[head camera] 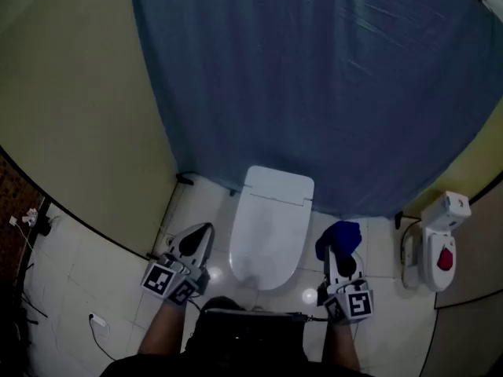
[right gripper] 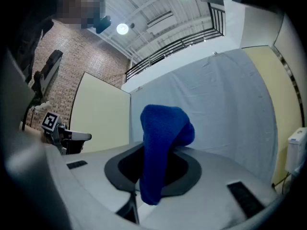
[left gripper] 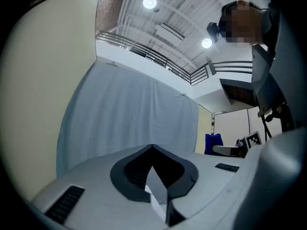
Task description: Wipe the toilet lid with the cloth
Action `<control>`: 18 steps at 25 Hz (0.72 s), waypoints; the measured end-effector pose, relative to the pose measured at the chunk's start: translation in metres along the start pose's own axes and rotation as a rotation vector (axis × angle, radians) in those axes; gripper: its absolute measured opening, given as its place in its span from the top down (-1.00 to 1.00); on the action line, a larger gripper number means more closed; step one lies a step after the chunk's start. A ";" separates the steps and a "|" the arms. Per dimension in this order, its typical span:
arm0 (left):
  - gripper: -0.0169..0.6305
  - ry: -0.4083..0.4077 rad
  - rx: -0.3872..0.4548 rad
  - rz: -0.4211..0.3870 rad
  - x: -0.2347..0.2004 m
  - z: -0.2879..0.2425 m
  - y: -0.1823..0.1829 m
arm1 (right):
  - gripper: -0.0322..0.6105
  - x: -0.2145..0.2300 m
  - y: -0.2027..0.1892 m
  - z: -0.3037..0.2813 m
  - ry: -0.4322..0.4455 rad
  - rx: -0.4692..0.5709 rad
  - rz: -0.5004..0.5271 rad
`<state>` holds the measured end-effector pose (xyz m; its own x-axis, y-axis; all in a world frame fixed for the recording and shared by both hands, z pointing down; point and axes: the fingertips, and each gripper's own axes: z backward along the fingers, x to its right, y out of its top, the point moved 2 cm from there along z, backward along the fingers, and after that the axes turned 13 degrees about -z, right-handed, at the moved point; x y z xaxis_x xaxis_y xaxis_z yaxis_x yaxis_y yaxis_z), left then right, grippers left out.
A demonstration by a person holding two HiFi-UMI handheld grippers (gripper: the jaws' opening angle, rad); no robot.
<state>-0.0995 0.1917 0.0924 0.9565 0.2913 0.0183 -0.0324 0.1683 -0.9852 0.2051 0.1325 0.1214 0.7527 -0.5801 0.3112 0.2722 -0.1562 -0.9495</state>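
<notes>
blue terry cloth is gripped by the right claw. its jaws are closed on the lower part of the cloth, and the rest bulges up and over them. this is read plainly in the right gripper view. in the head view the same cloth is seen only as a dark blue bunch at the tip of that claw, just to the right of the white toilet lid and apart from it. the lid is lowered, and it is shown in the head view alone. both gripper views are tipped upward, toward a blue curtain and a ceiling with round lamps.

the left claw is seen in its own view with the jaws brought together to a point and nothing held between them. from above it is found over the tiled floor, just left of the toilet and about level with the right claw.

each claw is also caught at the edge of the other's view, the blue cloth being visible small and far off in the left gripper view. a white fixture with a red part is seen at the right of the head view, near the curtain's lower edge.
</notes>
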 end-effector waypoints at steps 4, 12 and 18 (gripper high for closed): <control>0.97 0.001 0.020 -0.029 -0.014 -0.024 -0.006 | 0.68 0.009 -0.013 -0.025 -0.006 -0.022 -0.012; 0.97 -0.025 0.015 -0.045 -0.102 -0.072 -0.024 | 0.68 -0.012 -0.046 -0.126 -0.007 -0.082 0.006; 0.97 -0.063 -0.015 -0.058 -0.155 -0.113 -0.045 | 0.68 -0.017 -0.067 -0.186 -0.030 -0.111 -0.006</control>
<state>-0.2131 0.0322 0.1145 0.9363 0.3405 0.0856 0.0271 0.1730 -0.9845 0.0625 0.0041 0.1724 0.7695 -0.5548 0.3164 0.2097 -0.2484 -0.9457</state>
